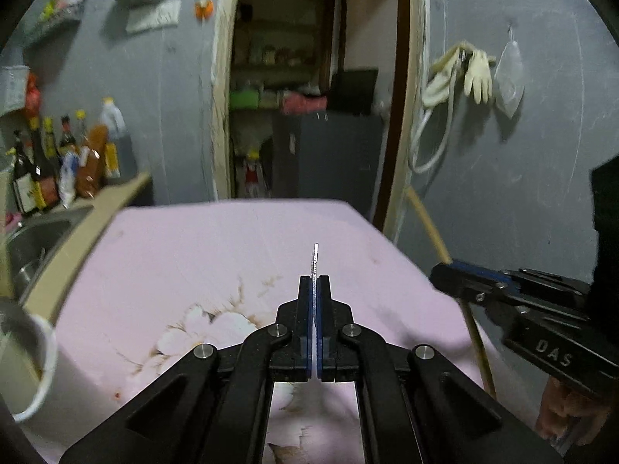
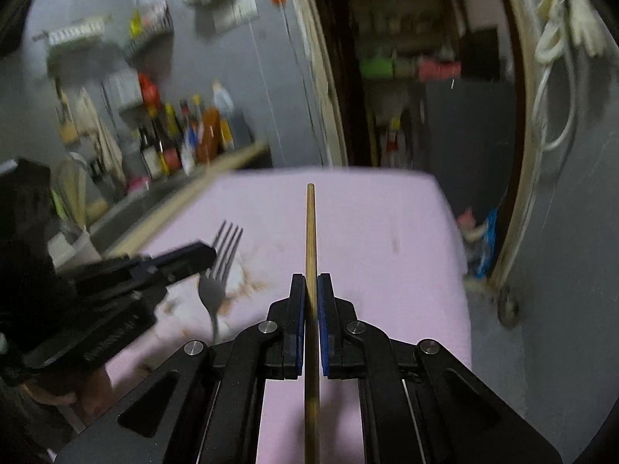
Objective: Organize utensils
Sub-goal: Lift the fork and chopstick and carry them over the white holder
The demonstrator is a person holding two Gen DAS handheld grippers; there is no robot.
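Fork clamped edge-on in left gripper, jaws pressed tight on the handle, tines sticking out past the tips, lifted above the pink floral cloth. Right gripper pinches a wooden chopstick, which runs straight out ahead between the blue pads. Both grippers are close, side by side over the table. White cup sits at the cloth's left edge.

One fork, one chopstick.
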